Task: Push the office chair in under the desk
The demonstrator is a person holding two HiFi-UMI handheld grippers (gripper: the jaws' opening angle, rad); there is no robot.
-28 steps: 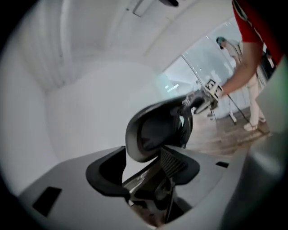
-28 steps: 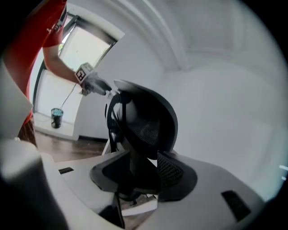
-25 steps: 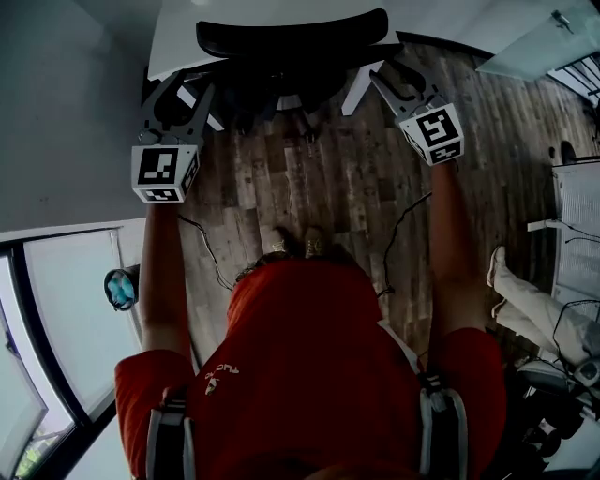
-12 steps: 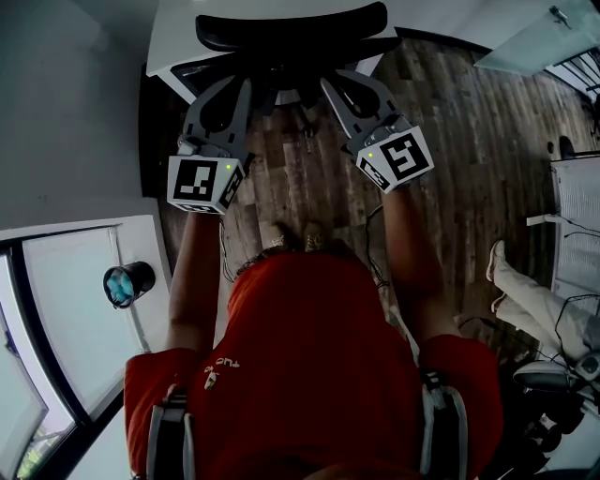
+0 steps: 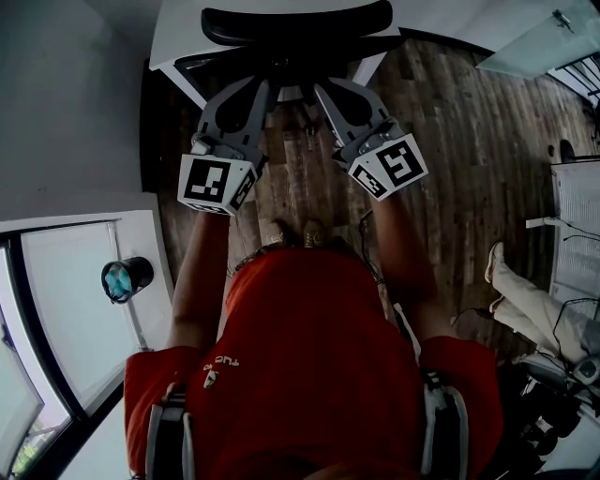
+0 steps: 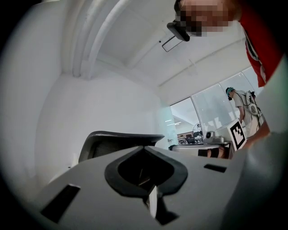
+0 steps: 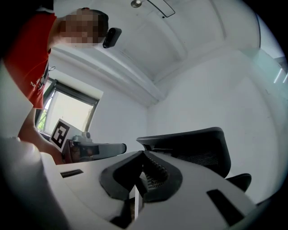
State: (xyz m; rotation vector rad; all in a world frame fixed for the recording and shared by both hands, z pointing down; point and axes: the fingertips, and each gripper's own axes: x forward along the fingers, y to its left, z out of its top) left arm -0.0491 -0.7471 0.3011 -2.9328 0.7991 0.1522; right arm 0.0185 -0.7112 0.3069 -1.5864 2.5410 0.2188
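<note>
The black office chair (image 5: 295,23) stands at the white desk (image 5: 178,33), its backrest toward me. Both grippers point level at the back of the chair, side by side. My left gripper (image 5: 266,86) is shut with nothing between its jaws; its jaws have just closed. My right gripper (image 5: 320,89) is likewise shut and empty, having also just closed. Whether the fingertips touch the chair I cannot tell. The backrest (image 6: 119,138) rises just beyond the closed left gripper (image 6: 145,147) in the left gripper view. It (image 7: 191,143) also stands past the closed right gripper (image 7: 143,152).
Dark wooden floor (image 5: 450,141) with cables lies around my feet. A white counter with a blue-topped cup (image 5: 122,279) is at the left, by a window. Another person's leg (image 5: 525,300) and a black chair base are at the right.
Both grippers came in from the chair's sides toward each other and now sit close together behind the backrest. Their jaws went from open to shut.
</note>
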